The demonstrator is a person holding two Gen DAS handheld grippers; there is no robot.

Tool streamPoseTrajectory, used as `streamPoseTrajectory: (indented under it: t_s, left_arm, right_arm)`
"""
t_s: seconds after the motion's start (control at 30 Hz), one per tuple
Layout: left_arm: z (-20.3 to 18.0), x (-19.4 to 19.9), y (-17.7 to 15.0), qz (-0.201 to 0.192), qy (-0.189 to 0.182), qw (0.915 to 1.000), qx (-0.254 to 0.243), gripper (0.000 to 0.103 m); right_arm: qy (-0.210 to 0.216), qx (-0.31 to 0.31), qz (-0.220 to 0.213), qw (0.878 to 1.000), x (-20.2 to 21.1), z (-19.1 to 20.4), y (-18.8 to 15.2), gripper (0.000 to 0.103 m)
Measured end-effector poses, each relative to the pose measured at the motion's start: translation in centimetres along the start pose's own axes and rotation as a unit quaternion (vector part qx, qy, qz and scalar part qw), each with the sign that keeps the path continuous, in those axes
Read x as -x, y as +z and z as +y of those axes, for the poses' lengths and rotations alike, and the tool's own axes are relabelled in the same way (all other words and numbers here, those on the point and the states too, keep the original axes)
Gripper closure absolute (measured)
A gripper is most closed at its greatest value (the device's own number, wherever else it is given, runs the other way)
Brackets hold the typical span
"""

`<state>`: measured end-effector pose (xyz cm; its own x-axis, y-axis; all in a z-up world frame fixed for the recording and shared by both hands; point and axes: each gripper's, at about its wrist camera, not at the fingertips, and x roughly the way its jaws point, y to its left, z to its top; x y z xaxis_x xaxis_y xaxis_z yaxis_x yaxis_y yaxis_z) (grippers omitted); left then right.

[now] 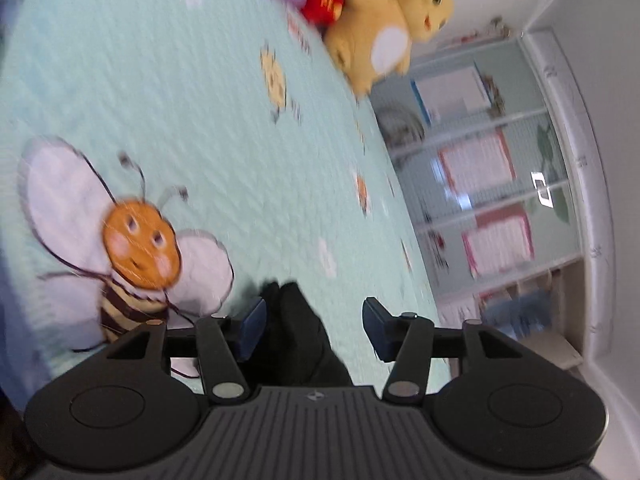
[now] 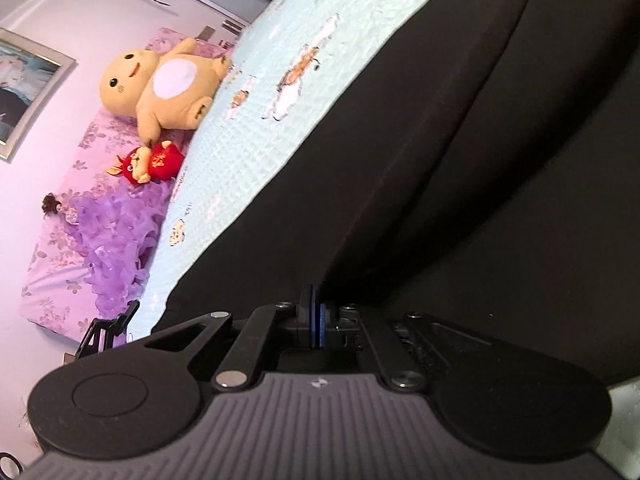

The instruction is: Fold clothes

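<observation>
Meanwhile, we are clamping the black garment [image 2: 460,140] in our right gripper [image 2: 316,316], while our left gripper [image 1: 314,326] is gaping open around a fold on the bed [image 1: 160,60].

black garment [image 2: 460,140]: matt smooth cloth, soft creases | bedspread [image 1: 200,100] under it: pale quilted cloth, puckered | yellow plush toy [image 2: 160,84] beyond garment: fuzzy fabric | right gripper [image 2: 316,320] body at garment's near edge: matt ribbed plastic, shiny metal pins
</observation>
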<state>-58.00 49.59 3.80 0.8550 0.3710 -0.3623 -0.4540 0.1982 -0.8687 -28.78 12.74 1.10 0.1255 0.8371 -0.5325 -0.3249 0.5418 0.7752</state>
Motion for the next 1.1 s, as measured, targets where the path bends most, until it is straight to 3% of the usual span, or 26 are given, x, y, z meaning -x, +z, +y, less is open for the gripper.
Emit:
streamPoseTrajectory:
  t_s: [0.07, 0.17, 0.3, 0.43, 0.63, 0.7, 0.77, 0.97, 1.1]
  left_arm:
    - [-1.6, 0.9, -0.7, -0.006, -0.017, 0.9993, -0.032, 0.048]
    - [-4.0, 0.5, -2.4, 0.02, -0.03, 0.9938, -0.106, 0.042]
    - [-4.3, -2.9, -4.5, 0.082, 0.035, 0.9792, -0.183, 0.045]
    - [-1.4, -3.6, -3.5, 0.081, 0.052, 0.9873, -0.126, 0.063]
    - [-1.0, -1.8, -3.1, 0.072, 0.066, 0.9864, -0.132, 0.065]
    - [-0.8, -1.7, -3.2, 0.07, 0.075, 0.9863, -0.129, 0.077]
    - [-0.8, -1.7, -3.1, 0.067, 0.083, 0.9861, -0.128, 0.081]
    - [-2.0, -1.7, -2.5, 0.058, 0.082, 0.9878, -0.119, 0.08]
    - [-3.7, 0.0, -4.3, 0.068, 0.042, 0.9903, -0.114, 0.071]
  right_arm:
    - [0.004, 0.005, -0.004, 1.0, 0.3, 0.3, 0.0, 0.103]
    - [0.004, 0.013, -0.007, 1.0, 0.7, 0.7, -0.2, 0.103]
    - [0.006, 0.014, -0.004, 1.0, 0.9, 0.8, -0.5, 0.103]
    - [-0.001, 0.013, 0.005, 1.0, 0.2, 0.2, -0.9, 0.103]
    - [0.039, 0.032, -0.002, 0.999, 1.5, 1.5, -1.0, 0.103]
    - [0.036, 0.035, 0.004, 0.999, 1.2, 1.3, -0.8, 0.103]
    - [0.021, 0.024, 0.021, 0.999, 0.4, 0.3, -1.0, 0.103]
    - [0.041, -0.023, 0.032, 0.998, -0.3, -1.5, -1.3, 0.1]
    - [0.066, -0.054, 0.039, 0.996, -0.6, -1.6, -1.4, 0.095]
